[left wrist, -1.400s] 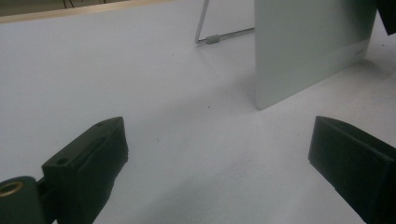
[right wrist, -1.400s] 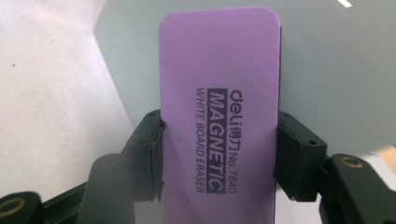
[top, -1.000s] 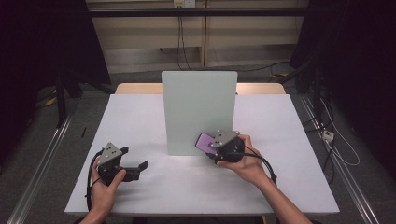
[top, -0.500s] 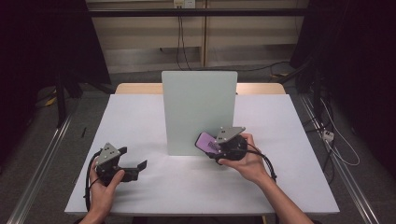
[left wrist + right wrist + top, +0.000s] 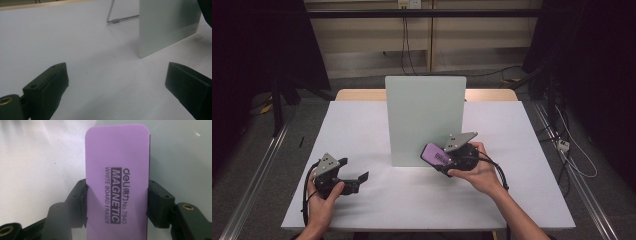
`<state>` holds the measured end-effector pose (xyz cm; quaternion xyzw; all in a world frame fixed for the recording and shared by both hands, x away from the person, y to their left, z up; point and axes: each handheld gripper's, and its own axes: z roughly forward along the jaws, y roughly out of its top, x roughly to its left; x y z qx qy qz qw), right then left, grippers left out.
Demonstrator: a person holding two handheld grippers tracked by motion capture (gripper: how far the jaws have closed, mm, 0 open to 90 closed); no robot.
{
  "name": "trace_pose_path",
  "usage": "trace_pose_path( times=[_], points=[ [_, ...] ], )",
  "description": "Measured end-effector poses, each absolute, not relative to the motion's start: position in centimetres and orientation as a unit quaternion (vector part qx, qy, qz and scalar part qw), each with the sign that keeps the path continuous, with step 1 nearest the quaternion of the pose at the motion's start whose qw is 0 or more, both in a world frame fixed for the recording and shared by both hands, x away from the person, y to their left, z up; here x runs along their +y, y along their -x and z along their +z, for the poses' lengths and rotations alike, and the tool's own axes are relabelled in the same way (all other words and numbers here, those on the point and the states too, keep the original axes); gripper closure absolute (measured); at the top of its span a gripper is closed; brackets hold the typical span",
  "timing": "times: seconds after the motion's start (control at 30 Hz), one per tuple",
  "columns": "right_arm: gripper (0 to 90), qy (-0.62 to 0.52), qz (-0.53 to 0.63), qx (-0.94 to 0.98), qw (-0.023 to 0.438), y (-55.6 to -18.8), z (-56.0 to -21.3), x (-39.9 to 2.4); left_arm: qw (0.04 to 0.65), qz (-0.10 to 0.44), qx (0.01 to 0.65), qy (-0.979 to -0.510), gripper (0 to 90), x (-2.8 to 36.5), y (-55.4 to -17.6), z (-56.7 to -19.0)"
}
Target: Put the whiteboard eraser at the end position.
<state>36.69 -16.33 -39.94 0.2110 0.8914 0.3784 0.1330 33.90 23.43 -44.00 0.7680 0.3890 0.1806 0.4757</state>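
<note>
Eraser [image 5: 436,155] centre frame, at board [image 5: 424,117] lower right | right gripper [image 5: 443,161] pinches it | left gripper [image 5: 358,180] spread, idle | we're mid-wipe; next we press flat and sweep.

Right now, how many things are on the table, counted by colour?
Purple: 1, the whiteboard eraser, clamped in the right gripper.
Pale grey-green: 1, the standing whiteboard.
Black: 2, the right gripper and the left gripper.
Total: 4
</note>
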Motion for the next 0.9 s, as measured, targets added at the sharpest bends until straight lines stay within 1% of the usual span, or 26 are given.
trace_pose_path(
  times=[0.27,0.53,0.9],
  points=[
    [41.8,-0.199,0.375,0.899,0.105,-36.0,-39.7,-16.4,0.472,0.185,0.384,-0.772,4.7,23.0,-33.8,-43.8],
    [41.8,-0.191,0.370,0.905,0.090,-35.7,-39.2,-16.4,0.471,0.185,0.384,-0.772,4.7,22.9,-33.9,-43.8],
    [41.8,-0.164,0.348,0.921,0.060,-35.2,-39.6,-15.4,0.474,0.188,0.386,-0.769,4.7,23.1,-33.9,-43.7]
  ],
)
